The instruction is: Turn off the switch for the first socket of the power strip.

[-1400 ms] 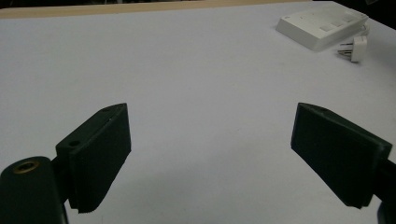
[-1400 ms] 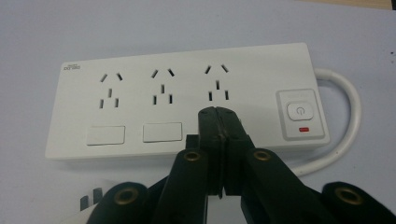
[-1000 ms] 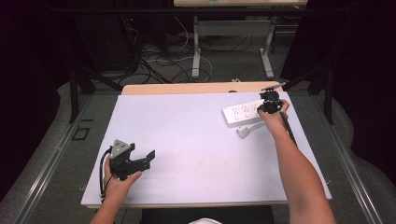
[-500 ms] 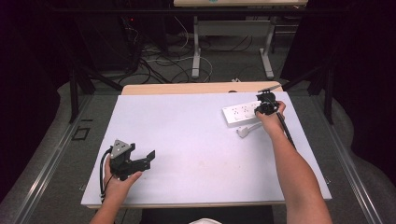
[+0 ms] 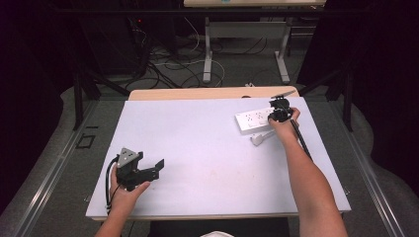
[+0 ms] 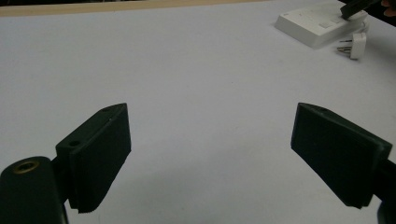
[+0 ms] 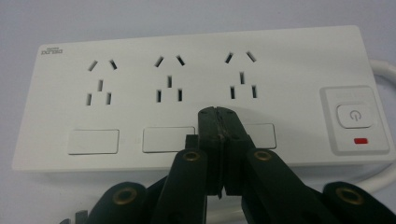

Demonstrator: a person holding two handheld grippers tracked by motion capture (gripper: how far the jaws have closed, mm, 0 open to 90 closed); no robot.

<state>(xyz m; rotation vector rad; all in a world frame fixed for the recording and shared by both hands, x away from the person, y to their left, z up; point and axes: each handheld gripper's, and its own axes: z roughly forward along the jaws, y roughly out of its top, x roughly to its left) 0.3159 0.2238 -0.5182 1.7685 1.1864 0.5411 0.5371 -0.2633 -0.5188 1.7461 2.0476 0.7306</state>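
**Closed jaws over the power strip**

The right gripper (image 7: 218, 114) has its jaws pressed together, holding nothing, tips over the power strip (image 7: 196, 70) beside the third socket. The strip's long axis runs across those jaws. A loose plug (image 5: 258, 138) lies just beside it. The left gripper (image 6: 210, 154) is wide open and empty, well apart.

the power strip (image 7: 196, 88) has a small logo too blurred to read; the right gripper (image 7: 217, 116) hides part of its third cover, and its white cable (image 7: 384, 70) runs off the picture's edge
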